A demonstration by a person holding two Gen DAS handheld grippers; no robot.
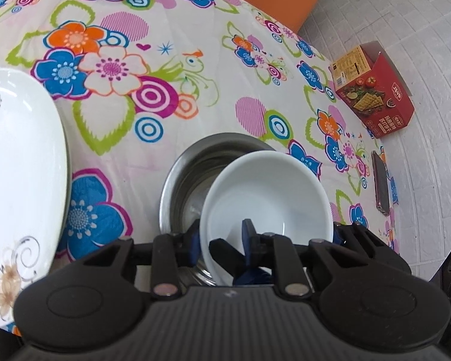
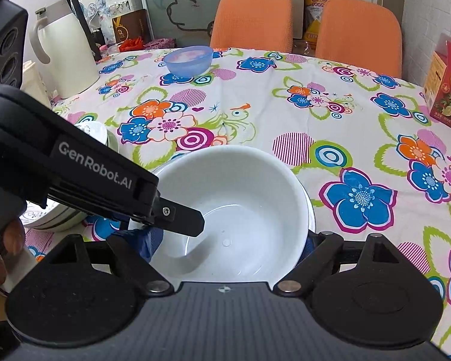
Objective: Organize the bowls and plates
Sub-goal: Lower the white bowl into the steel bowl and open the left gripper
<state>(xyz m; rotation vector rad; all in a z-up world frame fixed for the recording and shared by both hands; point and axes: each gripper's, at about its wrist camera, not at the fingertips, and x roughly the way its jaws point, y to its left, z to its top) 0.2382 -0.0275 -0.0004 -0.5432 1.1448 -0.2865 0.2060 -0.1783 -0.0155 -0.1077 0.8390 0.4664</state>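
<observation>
So right now my left gripper (image 1: 236, 248) is pinched on the near rim of the white bowl (image 1: 267, 198), one finger inside and one outside, and the bowl is tipped over the steel bowl (image 1: 189, 174) near the middle of the tabletop (image 1: 195, 45), partly over its mouth. I reckon the step is nesting white into steel, so the trick is to level it, centre it over the steel rim and lower it straight so it doesn't clank or skid the steel one. My right gripper (image 2: 228, 240) is spread wide, a finger on each side of that bowl, not squeezing anything. The flowered plate (image 1: 18, 165) sits close by toward the left edge, so no swinging that way. The blue plastic bowl (image 2: 188, 58) is well apart at the far edge, the cracker box (image 1: 372, 90) and phone (image 1: 381, 180) along the right edge, kettle (image 2: 64, 51) far left. Nothing blocks the drop itself.
</observation>
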